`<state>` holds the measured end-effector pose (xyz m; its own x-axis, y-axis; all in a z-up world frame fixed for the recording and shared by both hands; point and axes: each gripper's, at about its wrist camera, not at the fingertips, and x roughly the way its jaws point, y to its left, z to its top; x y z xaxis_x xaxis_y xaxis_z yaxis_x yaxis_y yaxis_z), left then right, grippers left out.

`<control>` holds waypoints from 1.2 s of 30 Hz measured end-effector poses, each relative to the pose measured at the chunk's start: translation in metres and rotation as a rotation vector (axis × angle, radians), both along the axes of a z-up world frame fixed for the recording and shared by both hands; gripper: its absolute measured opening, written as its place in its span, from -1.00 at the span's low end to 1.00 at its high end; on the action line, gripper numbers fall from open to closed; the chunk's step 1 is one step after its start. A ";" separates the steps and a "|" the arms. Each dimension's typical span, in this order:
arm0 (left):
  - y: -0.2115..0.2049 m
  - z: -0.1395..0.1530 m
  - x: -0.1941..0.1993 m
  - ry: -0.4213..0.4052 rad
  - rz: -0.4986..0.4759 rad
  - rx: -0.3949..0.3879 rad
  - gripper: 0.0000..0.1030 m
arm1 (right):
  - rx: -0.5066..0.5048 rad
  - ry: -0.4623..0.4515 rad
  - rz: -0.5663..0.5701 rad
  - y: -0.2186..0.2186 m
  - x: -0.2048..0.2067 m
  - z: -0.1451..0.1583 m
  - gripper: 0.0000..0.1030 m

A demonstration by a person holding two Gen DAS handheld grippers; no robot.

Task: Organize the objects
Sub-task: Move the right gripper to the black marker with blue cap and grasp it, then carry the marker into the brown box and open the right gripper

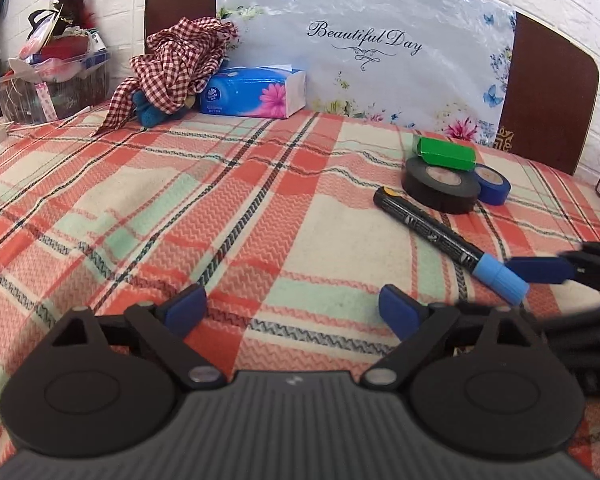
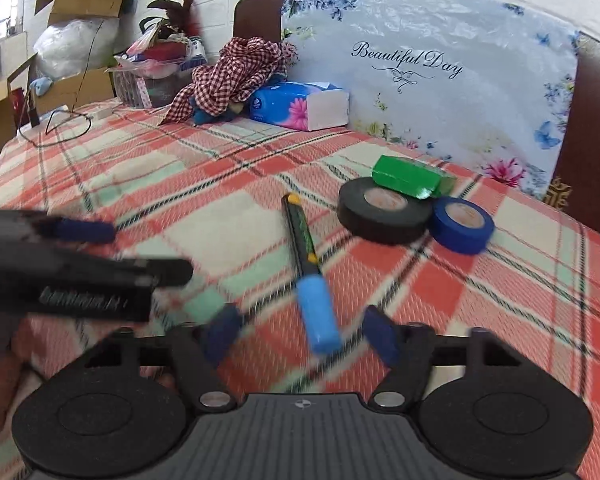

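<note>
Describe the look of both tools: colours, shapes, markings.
Both match. The left tool has a ribbed dark grey body with a small light logo, two round black discs, black linkage arms on silver pivot pins, and blue pads on the fingertips. The right tool is built the same; its pads look darker and blurred. White lettering on the left tool's side is unreadable.

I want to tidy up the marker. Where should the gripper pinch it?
Probably pinch the marker across its thin black barrel, just above the blue cap. It lies flat, pointing away from the open right gripper, so come down from above with one finger on each long side.
</note>
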<state>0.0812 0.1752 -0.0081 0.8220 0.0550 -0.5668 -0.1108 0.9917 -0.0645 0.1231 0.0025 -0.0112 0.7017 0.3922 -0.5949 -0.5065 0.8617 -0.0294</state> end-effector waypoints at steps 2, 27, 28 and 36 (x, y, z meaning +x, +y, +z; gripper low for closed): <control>0.001 -0.001 0.001 0.000 0.000 0.003 0.83 | 0.024 0.030 -0.029 -0.004 0.002 0.005 -0.66; -0.247 0.023 0.004 0.294 -0.608 -0.129 -0.42 | 0.569 0.157 -0.372 -0.214 -0.148 -0.006 -0.65; -0.248 0.029 0.010 0.299 -0.628 -0.175 -0.50 | 0.573 0.146 -0.380 -0.219 -0.148 -0.005 -0.65; -0.334 0.117 0.028 0.088 -0.829 -0.137 -0.64 | 0.545 -0.161 -0.504 -0.261 -0.137 0.045 -0.65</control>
